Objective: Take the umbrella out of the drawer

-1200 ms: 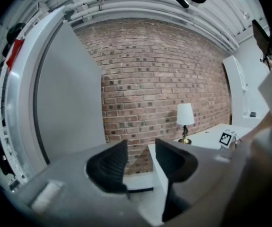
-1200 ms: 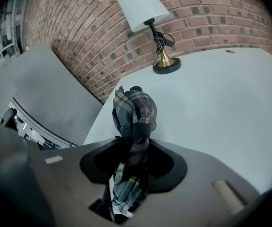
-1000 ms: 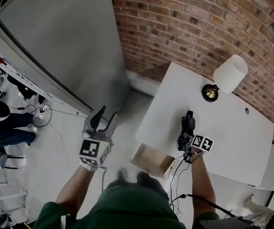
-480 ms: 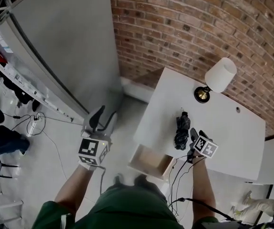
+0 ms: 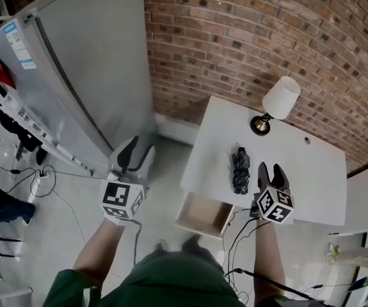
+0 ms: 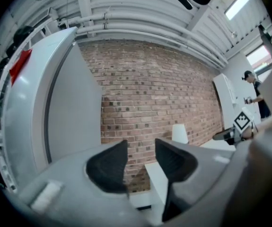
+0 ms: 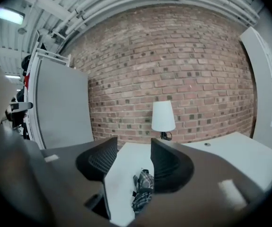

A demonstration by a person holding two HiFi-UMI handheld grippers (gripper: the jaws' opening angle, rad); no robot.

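- Seen from above, a person in a green top holds a claw in each hand in front of a white desk (image 5: 312, 171), which is set against a red brick wall (image 5: 248, 37).
- The umbrella (image 5: 239, 170) is folded, dark and checked. It lies flat on the desk top, out of the drawer, pointing lengthways toward the wall.
- A lamp (image 5: 280, 100) with a white shade stands on the desk near the wall, beyond the umbrella.
- The drawer (image 5: 204, 215) stands pulled open under the desk's front edge, with its pale wooden inside showing.
- The right claw (image 5: 271, 171) hangs in the air just to the right of the umbrella without touching it. Its jaws have just been opening and now stand apart, released and gripping nothing. In the right gripper view, the umbrella lies on the desk below the gap.
- The left claw (image 5: 137, 153) is held over the floor (image 5: 171, 155), well left of the desk and beside a tall grey cabinet (image 5: 88, 75). Its jaws stand apart with only air between them.
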